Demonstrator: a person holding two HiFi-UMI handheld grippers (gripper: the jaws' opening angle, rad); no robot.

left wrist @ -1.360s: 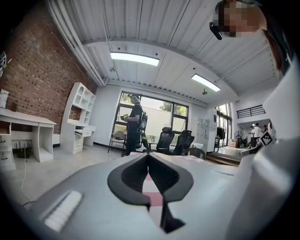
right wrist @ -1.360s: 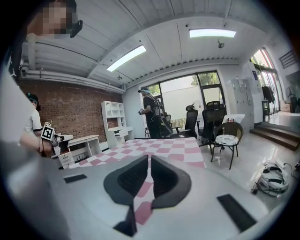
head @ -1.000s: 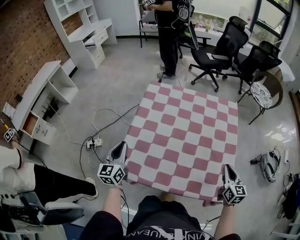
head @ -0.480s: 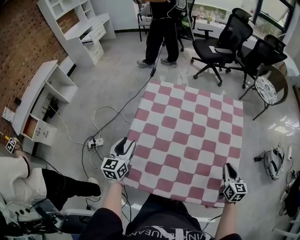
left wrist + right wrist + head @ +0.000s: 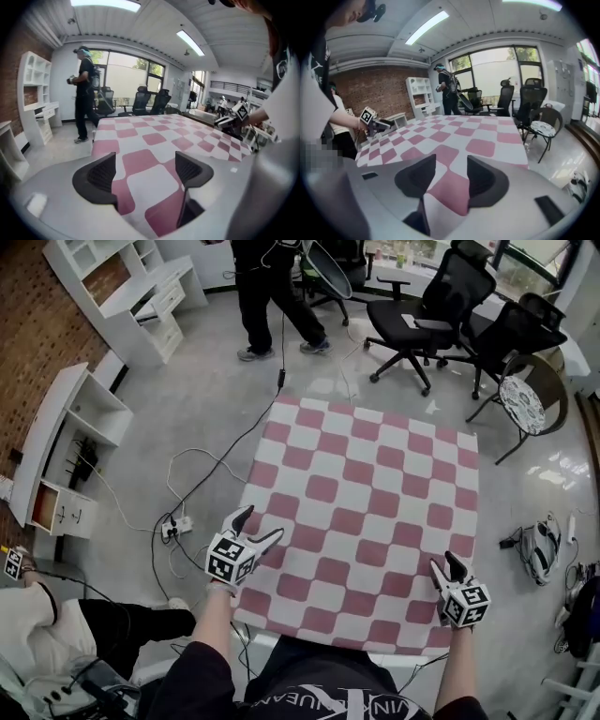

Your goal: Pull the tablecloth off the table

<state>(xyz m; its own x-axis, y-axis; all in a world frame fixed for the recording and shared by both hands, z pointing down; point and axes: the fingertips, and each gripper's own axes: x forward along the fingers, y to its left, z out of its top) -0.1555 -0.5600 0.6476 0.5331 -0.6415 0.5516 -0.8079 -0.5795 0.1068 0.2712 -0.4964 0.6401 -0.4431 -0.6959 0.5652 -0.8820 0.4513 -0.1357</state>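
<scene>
The pink-and-white checkered tablecloth (image 5: 366,512) lies spread flat over the table in front of me. My left gripper (image 5: 262,523) is at its near left corner; its jaws are opening, and the cloth (image 5: 150,140) runs between the fingers without being pinched. My right gripper (image 5: 445,562) is at the near right corner. Its jaws are opening too, standing a smaller way apart, with the cloth's edge (image 5: 450,187) loose between them. In the left gripper view the left gripper (image 5: 145,160) shows wide apart. In the right gripper view the right gripper (image 5: 451,161) shows a narrower gap.
A person (image 5: 267,287) stands beyond the far edge, near black office chairs (image 5: 422,324) and a round-seated chair (image 5: 522,418). Cables and a power strip (image 5: 173,526) lie on the floor at left by white shelves (image 5: 66,456). A bag (image 5: 539,549) lies at right. Another person (image 5: 56,615) sits at lower left.
Both grippers, shut on the cloth's near corners a second ago, now have their jaws apart. The cloth's near edge has come closer to me. The standing person has stepped left.
</scene>
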